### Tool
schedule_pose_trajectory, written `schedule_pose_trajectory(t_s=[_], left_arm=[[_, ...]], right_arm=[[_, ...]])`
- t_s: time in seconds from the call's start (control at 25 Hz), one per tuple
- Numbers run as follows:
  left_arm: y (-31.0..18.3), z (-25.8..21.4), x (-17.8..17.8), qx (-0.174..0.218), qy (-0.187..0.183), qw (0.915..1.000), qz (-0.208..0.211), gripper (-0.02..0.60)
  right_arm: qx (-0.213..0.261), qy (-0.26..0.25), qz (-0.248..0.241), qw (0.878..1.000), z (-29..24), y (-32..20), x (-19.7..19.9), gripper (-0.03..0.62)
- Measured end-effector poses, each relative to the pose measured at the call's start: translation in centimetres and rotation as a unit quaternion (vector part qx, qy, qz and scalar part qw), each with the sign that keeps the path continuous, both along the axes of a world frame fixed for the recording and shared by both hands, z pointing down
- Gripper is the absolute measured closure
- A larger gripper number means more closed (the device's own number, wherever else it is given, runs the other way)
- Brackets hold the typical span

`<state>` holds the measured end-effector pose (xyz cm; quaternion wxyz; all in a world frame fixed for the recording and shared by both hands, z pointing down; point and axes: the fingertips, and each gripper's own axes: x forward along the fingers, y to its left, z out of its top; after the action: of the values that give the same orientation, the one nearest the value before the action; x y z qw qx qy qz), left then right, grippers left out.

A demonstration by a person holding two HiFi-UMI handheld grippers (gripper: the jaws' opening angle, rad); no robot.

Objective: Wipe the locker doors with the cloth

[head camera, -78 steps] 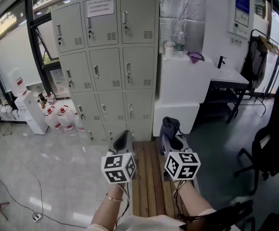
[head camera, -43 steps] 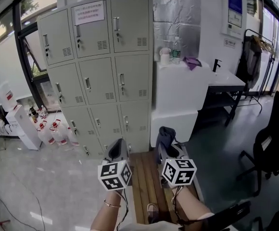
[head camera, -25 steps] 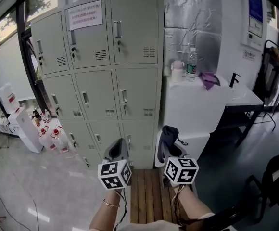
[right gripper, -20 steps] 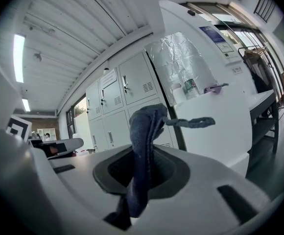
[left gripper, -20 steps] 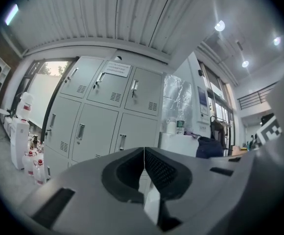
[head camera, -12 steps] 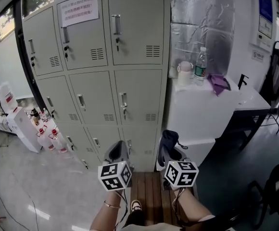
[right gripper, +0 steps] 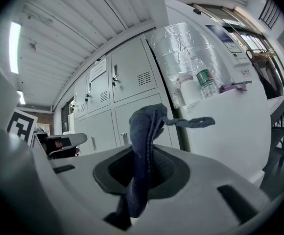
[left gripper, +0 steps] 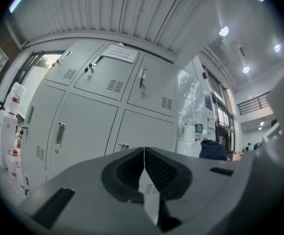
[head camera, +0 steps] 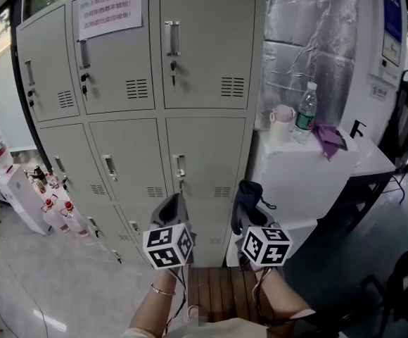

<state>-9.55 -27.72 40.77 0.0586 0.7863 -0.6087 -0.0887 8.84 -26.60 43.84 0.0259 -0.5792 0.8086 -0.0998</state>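
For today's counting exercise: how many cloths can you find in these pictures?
2. A dark blue cloth is clamped in the right gripper; a purple cloth lies on the white counter, right of the water bottle. More may be hidden outside the views.

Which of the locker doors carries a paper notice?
The top-row middle door, which has a white printed sheet stuck high on it. The other doors in view are bare apart from their handles, locks and vent slots.
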Motion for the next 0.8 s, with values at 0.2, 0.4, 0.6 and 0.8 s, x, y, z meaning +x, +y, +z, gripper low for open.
schedule_pose_trajectory(t_s=[0.2, 0.4, 0.6, 0.8], left_arm=[[-5.6, -1.8, -1.6, 0.013, 0.002, 0.9999, 0.005, 0.572], [-10.4, -2.5, -3.4, 0.013, 0.003, 0.9998, 0.012, 0.572], [-13.6, -1.6, -4.4, 0.008, 0.003, 0.9998, 0.017, 0.572], [-14.8, -0.4, -4.0, -0.008, 0.005, 0.9997, 0.021, 0.572]], right_arm=[[0.024, 0.005, 0.006, 1.000, -2.7, -5.6, -1.8, 0.551], [0.031, 0.009, 0.010, 0.999, -3.8, -10.3, -3.7, 0.551], [0.037, 0.024, 0.013, 0.999, -3.8, -13.1, -4.7, 0.551], [0.039, 0.038, 0.008, 0.998, -4.3, -14.1, -4.8, 0.551]])
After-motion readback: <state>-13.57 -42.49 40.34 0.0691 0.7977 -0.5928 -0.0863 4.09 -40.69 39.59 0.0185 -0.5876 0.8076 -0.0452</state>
